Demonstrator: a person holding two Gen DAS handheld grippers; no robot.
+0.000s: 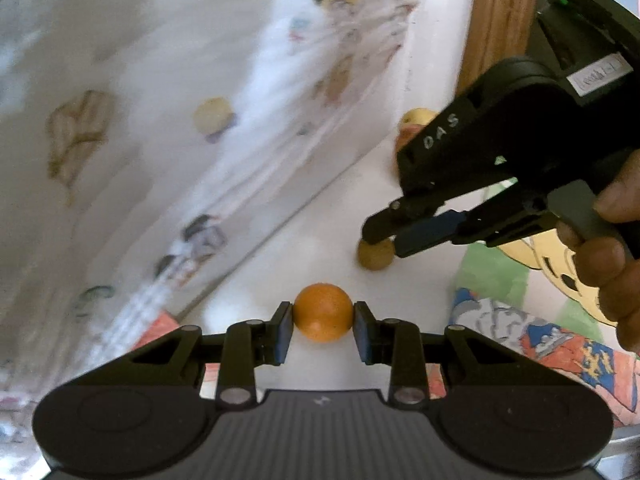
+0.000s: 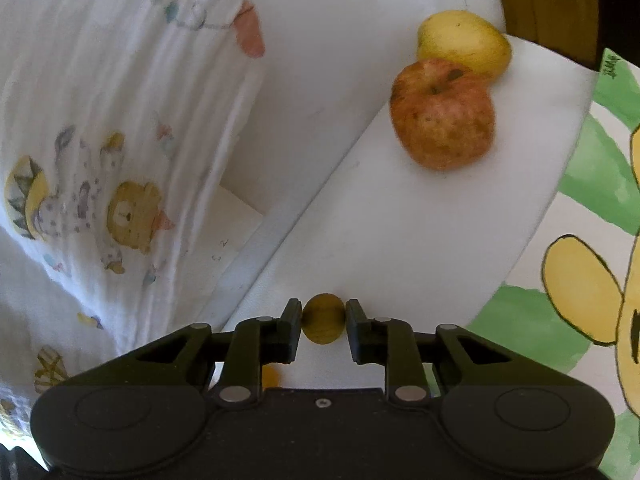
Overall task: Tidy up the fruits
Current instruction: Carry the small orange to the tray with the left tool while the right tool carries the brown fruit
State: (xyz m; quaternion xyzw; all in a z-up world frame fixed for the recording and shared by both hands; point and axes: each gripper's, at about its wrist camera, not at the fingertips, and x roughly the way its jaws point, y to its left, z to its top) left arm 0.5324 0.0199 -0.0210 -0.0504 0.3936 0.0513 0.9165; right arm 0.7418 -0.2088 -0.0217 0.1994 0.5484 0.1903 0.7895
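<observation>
Landmark for all placings: the white board [image 2: 400,232].

Left gripper [image 1: 323,330] is closing its pads on the orange fruit [image 1: 323,312], one pad pressing each side. The fruit is sitting at the near end of the white board, or just above it; contact with the surface cannot be told.

Right gripper [image 2: 323,330] is clamping the small brown-green fruit [image 2: 323,324] in the same manner, pads bearing on both flanks. In the left wrist view this fruit [image 1: 374,254] is lying further along the board than the orange one, with the person's hand [image 1: 612,264] working the right gripper [image 1: 384,242] from the board's right edge.

Further on, the red apple [image 2: 442,114] is resting on the far part of the board, the yellow apple [image 2: 464,42] touching it from behind, at the far corner.

Off the board's left edge, a printed white cloth [image 2: 100,140] is hanging; off its right edge, a painted sheet [image 2: 580,240] is lying.

Judgement: both small fruits are round, so no long axis is governing the hold. The deciding relation is that the apple pair is lying ahead and right of the right gripper, which is the nearer one; the left is trailing behind.
</observation>
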